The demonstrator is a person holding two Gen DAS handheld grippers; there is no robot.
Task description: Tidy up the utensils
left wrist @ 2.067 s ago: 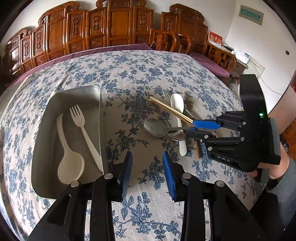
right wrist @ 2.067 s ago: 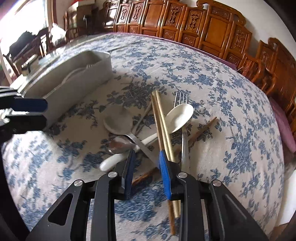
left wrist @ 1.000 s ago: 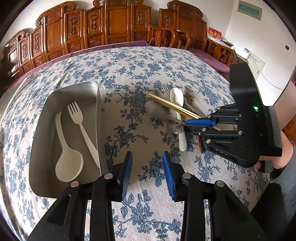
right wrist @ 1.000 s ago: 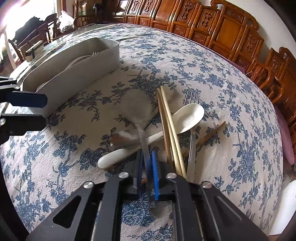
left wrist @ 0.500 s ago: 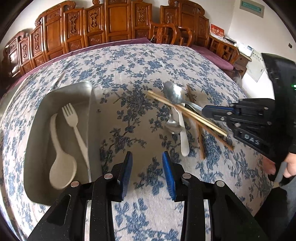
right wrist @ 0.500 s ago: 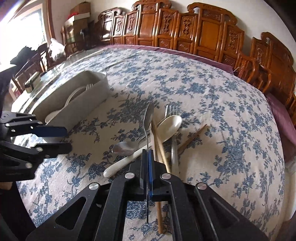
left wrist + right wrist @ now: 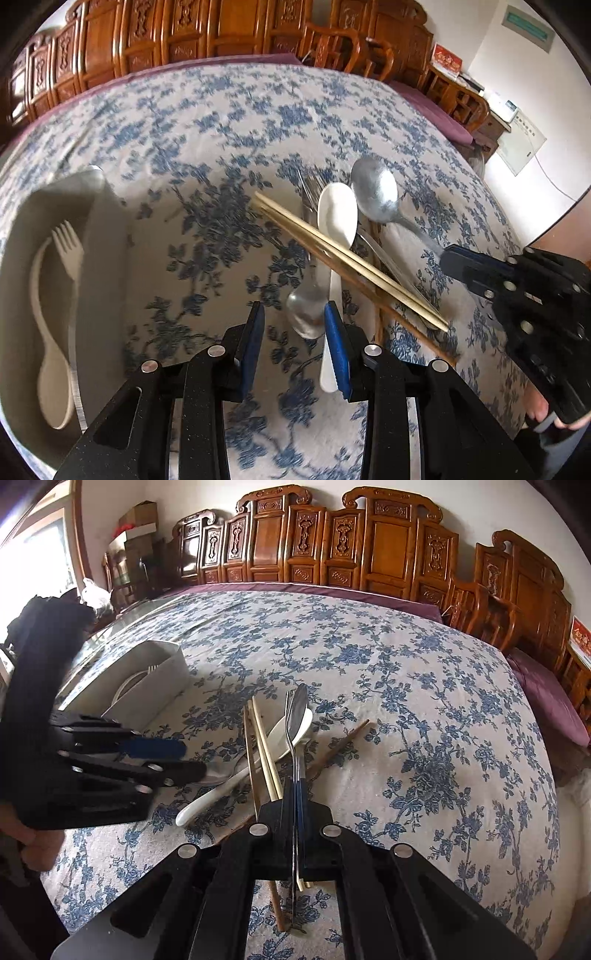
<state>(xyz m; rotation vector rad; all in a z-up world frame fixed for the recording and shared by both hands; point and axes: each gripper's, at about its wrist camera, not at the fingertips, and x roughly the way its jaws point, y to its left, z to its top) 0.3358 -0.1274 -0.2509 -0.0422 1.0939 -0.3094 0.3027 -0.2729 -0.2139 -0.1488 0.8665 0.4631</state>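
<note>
Right gripper (image 7: 294,794) clenches one metal spoon (image 7: 296,716); left gripper (image 7: 295,343) gapes empty; two pale chopsticks (image 7: 347,258) remain

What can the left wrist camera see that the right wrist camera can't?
Only the left wrist view looks down into the tray, showing the whole pale fork and pale spoon lying inside; it also shows a small metal spoon's bowl between the open left gripper's jaws.

Only the right wrist view shows the bright window and stacked boxes at the far left.

Both show the chopsticks, the white spoon, the floral tablecloth, the carved chairs, and the right gripper shut on a big metal spoon.
</note>
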